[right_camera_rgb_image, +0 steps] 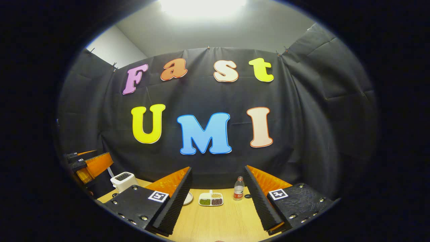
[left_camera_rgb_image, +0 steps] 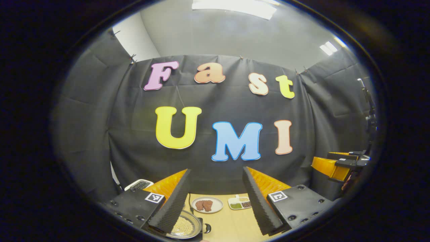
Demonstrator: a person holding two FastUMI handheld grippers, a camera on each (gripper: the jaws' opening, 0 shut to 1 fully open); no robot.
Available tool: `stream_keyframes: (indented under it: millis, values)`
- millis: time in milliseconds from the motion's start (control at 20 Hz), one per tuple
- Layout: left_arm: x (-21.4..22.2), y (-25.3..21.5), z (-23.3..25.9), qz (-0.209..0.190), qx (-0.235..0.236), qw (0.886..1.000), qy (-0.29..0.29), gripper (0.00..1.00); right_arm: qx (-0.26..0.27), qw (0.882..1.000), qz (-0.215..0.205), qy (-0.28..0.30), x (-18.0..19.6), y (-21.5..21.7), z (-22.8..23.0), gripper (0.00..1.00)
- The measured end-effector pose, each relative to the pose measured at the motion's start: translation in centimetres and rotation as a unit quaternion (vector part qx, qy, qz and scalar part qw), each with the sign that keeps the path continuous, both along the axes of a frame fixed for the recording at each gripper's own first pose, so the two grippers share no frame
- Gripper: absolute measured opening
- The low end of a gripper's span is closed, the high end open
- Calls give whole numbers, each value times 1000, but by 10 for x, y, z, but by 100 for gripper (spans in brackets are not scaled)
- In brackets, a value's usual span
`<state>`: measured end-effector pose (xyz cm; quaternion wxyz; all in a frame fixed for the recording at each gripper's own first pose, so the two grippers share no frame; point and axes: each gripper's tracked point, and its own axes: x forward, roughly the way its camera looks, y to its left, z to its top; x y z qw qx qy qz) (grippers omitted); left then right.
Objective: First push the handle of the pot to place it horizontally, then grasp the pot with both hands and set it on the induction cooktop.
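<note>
Steel-grey and shallow, the pot (left_camera_rgb_image: 184, 228) lies low in the left gripper view, just inside the left finger, which hides part of its rim. It holds pale beans, and a dark knob-like handle (left_camera_rgb_image: 207, 228) sticks out on its right toward the gap between the fingers. The left gripper (left_camera_rgb_image: 215, 201) is spread wide and holds nothing; the right gripper (right_camera_rgb_image: 216, 201) likewise gapes empty over the wooden table (right_camera_rgb_image: 221, 222). Risk, as I judge it: a hard push on the handle could slide or tip the pot and spill the beans. Beyond the fingers sit a plate (left_camera_rgb_image: 207, 205) and a divided dish (left_camera_rgb_image: 240, 203).
</note>
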<state>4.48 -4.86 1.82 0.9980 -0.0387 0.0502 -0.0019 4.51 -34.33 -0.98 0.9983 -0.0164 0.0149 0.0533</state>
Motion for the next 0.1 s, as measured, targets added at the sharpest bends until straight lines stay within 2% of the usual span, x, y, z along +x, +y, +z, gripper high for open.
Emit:
stream_keyframes:
  millis: [100]
  values:
    - [-2,-1,0,-9,-2,1000,0,99,-5,1000,-3,1,-3,3,-3,93]
